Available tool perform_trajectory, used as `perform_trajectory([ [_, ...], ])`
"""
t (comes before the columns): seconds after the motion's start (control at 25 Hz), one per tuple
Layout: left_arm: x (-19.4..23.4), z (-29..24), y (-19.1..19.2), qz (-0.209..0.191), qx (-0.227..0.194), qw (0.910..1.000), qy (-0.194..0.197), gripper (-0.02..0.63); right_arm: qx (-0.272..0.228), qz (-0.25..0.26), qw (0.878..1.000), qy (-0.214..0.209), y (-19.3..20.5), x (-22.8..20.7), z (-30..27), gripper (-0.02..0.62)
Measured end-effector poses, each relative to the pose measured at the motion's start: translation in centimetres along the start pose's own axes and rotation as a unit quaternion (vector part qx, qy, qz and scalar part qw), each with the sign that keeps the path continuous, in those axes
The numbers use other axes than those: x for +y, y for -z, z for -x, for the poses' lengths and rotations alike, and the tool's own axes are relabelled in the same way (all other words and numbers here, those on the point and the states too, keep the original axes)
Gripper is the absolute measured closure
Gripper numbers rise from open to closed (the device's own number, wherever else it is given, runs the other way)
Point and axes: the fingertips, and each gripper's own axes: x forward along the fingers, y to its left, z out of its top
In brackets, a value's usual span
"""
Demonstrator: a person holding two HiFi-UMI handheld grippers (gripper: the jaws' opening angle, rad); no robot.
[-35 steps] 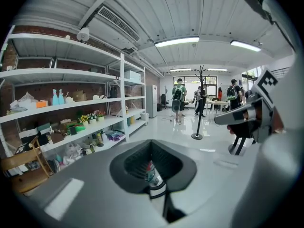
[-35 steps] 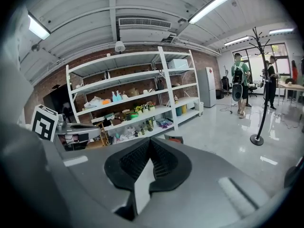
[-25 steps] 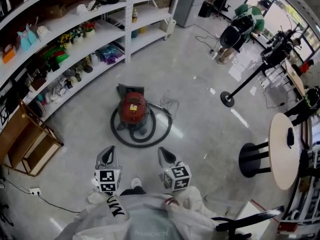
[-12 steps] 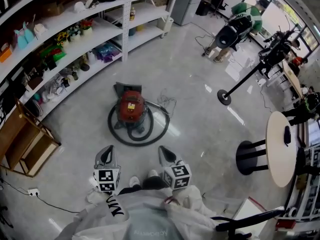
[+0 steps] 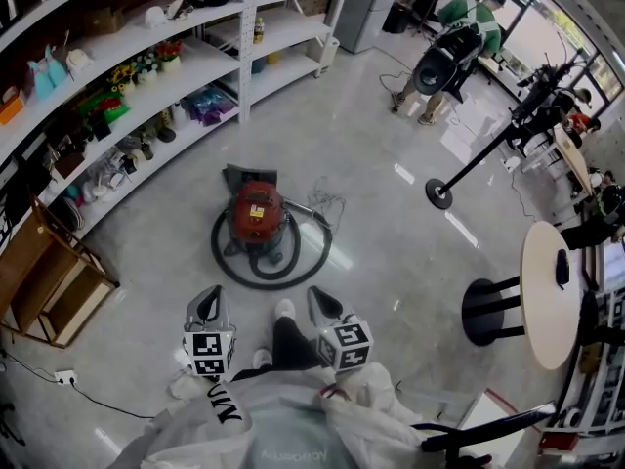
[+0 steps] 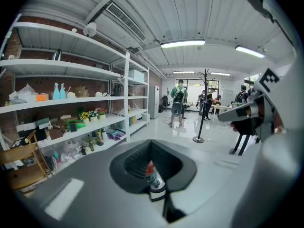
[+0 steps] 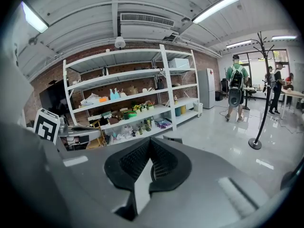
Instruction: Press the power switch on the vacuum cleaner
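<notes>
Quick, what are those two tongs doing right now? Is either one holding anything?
Left tongs: closed, tips together, holding nothing.
Right tongs: closed, tips together, holding nothing.

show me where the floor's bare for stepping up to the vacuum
Bare floor: the wide stretch between the hose ring round the vacuum cleaner and the round table, and the strip between ring and your shoe. Crowded: by the shelves and wooden crate.
</notes>
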Motion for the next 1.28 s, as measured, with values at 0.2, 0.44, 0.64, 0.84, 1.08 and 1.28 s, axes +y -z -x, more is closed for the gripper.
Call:
perform_trajectory([
  [0.2,1.0,-0.3,0.0,-0.002,0.002,0.9999,-0.014,0.606,-0.002,0.0,1.0,-0.011,0.1,-0.2,-1.8,0.595],
  [0.44,2.7,-0.5,-0.1,-0.001,0.011,0.9994,-0.031,0.606,-0.001,0.004,1.0,-0.03,-1.1,0.4,-4.0,0.595],
  [0.64,3.2,-1.9,-0.5,0.001,0.014,0.9993,-0.035,0.606,0.003,0.003,0.999,-0.033,-1.8,-0.2,-5.3,0.595],
  [0.84,3.2,-3.7,-0.9,0.001,0.016,0.9993,-0.032,0.606,0.01,0.0,0.999,-0.033,-2.0,-1.3,-6.8,0.595],
  [1.08,3.7,-5.9,-2.2,-0.001,0.018,0.999,-0.041,0.606,0.009,0.001,0.999,-0.041,-3.8,-2.7,-8.7,0.595],
  [1.28,4.0,-7.7,-3.3,-0.004,0.019,0.9986,-0.048,0.606,0.005,-0.002,0.999,-0.046,-5.1,-4.1,-10.3,0.595],
])
